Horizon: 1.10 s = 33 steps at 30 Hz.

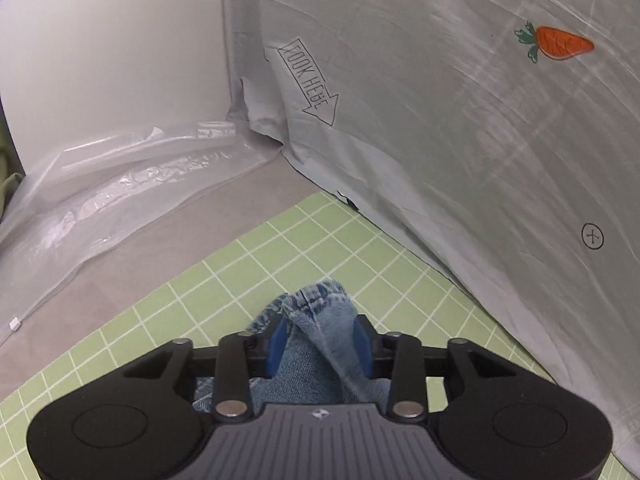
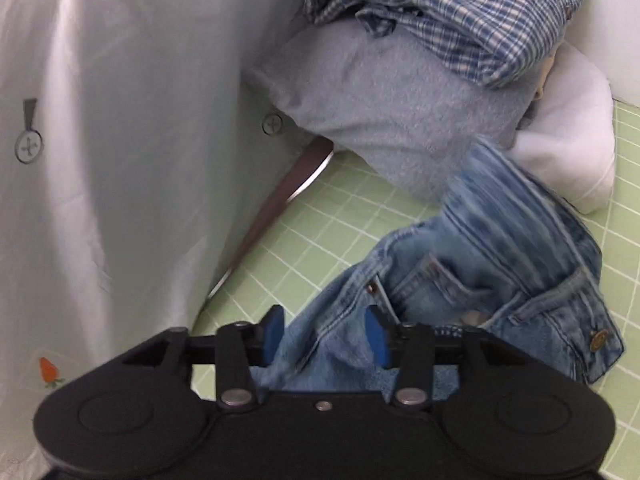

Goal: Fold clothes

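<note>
Light-blue denim jeans (image 2: 500, 248) lie bunched on the green grid mat (image 2: 320, 216), waistband and a brass button showing at the right. My right gripper (image 2: 326, 336) stands open over them, with a denim fold lying loosely between its blue pads (image 2: 274, 332). In the left wrist view, another part of the jeans (image 1: 316, 308) rises as a ridge with a hem at its tip. My left gripper (image 1: 320, 340) is open around that ridge, its pads (image 1: 276, 344) apart from the cloth. The mat (image 1: 248, 272) spreads out under it.
A grey sheet printed with a carrot (image 1: 440, 120) hangs along the mat's edge, also in the right wrist view (image 2: 100, 120). Clear plastic wrap (image 1: 120, 184) lies at the left. A plaid shirt (image 2: 460, 8), a pale blue garment (image 2: 380, 100) and a white one (image 2: 568, 140) are piled behind the jeans.
</note>
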Available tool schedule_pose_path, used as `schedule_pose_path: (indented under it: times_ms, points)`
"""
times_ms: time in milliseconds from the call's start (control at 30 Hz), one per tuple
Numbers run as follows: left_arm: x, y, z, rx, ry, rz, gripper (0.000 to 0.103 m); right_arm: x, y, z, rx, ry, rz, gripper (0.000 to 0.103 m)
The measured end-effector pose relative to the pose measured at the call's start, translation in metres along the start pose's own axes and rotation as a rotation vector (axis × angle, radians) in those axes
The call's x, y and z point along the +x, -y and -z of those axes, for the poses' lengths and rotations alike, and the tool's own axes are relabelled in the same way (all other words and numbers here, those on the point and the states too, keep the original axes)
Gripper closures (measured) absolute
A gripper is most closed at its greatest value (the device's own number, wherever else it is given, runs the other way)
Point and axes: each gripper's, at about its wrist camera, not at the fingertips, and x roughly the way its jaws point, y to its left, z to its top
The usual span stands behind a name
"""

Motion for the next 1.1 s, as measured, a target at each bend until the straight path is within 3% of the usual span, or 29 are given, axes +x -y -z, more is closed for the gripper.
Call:
schedule_pose_path:
  times_ms: [33,67,100,233,333,533,633,700,733,767,833,867,933,1100]
  points:
    - [-0.001,-0.006,0.009,0.008,0.004,-0.008,0.042,-0.004,-0.003,0.008,-0.033,0.004,0.000,0.042]
    - [-0.003,-0.015,0.019,0.021,0.004,-0.026,0.036,-0.010,-0.002,0.020,-0.056,-0.001,0.017,0.027]
    - [-0.004,-0.024,0.029,0.033,-0.001,-0.046,0.032,-0.016,0.000,0.032,-0.075,-0.011,0.041,0.021]
    - [-0.004,-0.068,0.068,0.040,-0.097,-0.112,0.032,-0.037,0.013,0.081,-0.120,-0.064,0.119,0.021]
    - [-0.001,-0.089,0.086,0.008,-0.151,-0.126,0.032,-0.050,0.006,0.113,-0.087,-0.081,0.157,0.020]
    - [0.011,-0.104,0.100,-0.070,-0.216,-0.099,0.032,-0.034,0.015,0.141,0.034,-0.225,0.127,0.020]
    - [0.018,-0.099,0.099,-0.081,-0.219,-0.098,0.032,-0.025,0.008,0.144,0.055,-0.224,0.120,0.018]
    - [0.024,-0.095,0.098,-0.081,-0.224,-0.104,0.035,-0.022,0.005,0.145,0.067,-0.217,0.096,0.030]
    - [0.026,-0.093,0.098,-0.084,-0.225,-0.102,0.050,-0.021,0.003,0.144,0.067,-0.213,0.085,0.040]
    - [0.026,-0.093,0.099,-0.094,-0.220,-0.099,0.058,-0.020,0.001,0.144,0.055,-0.209,0.087,0.066]
    - [0.024,-0.093,0.098,-0.117,-0.202,-0.106,0.082,-0.019,-0.003,0.143,0.019,-0.203,0.104,0.085]
    - [0.023,-0.095,0.098,-0.126,-0.200,-0.098,0.083,-0.020,-0.004,0.142,-0.002,-0.199,0.119,0.094]
    - [0.019,-0.099,0.097,-0.144,-0.195,-0.082,0.089,-0.022,-0.002,0.141,-0.008,-0.194,0.119,0.095]
    - [0.005,-0.102,0.097,-0.139,-0.195,-0.057,0.089,-0.036,0.007,0.135,-0.012,-0.175,0.106,0.096]
